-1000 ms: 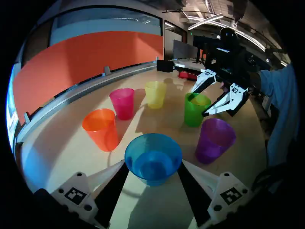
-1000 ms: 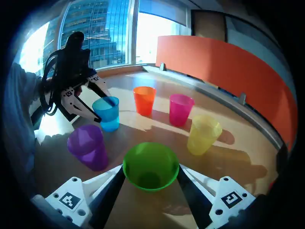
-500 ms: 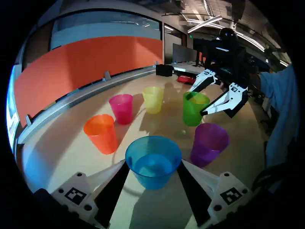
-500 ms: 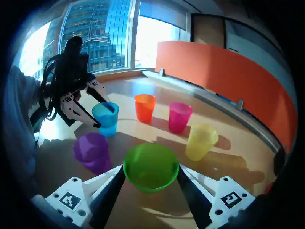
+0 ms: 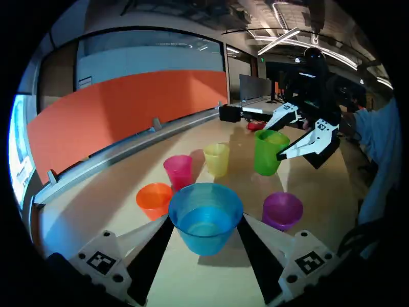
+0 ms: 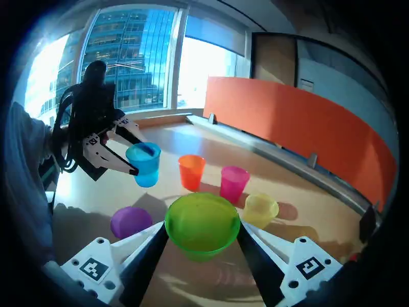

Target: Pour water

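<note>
Both cups have lifted off the desk [image 5: 97, 204]. Left tool [image 5: 204, 221] clamps the upright blue cup [image 5: 205, 225], water inside. Right tool [image 6: 202, 228] clamps the green cup [image 6: 202, 233], well apart, ahead-right of the blue.

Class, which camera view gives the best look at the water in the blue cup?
The left gripper view: it looks down into the blue cup, so the water level shows. The right gripper view shows it farther off, from the side, held by the left gripper.
</note>
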The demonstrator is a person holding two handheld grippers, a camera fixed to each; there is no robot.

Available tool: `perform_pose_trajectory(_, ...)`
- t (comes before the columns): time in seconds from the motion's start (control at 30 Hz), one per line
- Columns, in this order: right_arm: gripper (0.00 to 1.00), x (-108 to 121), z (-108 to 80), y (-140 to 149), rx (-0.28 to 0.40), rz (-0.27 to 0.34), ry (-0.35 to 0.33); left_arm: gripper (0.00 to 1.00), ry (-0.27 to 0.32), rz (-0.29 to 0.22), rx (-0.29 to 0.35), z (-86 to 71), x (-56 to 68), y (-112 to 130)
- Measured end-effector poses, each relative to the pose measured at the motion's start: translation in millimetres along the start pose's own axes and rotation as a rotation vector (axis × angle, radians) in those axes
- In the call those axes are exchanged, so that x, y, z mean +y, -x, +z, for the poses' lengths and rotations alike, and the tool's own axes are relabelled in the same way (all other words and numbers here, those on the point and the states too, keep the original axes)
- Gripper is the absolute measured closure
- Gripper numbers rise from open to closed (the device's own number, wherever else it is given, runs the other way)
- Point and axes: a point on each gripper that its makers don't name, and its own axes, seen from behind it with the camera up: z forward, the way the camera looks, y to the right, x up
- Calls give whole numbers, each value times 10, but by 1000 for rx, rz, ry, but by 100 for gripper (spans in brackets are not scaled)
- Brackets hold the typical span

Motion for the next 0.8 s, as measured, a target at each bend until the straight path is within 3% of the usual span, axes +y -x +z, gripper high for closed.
perform_pose_trajectory(0.43, 8, 87, -151, -661, 134, 8, 21, 15, -65, 7, 120, -239, -228, -628)
perform_pose_trajectory(0.8, 8, 117, -248, -1123, 234, -6, 35, 15, -78, -23, 204, -416, -308, -958)
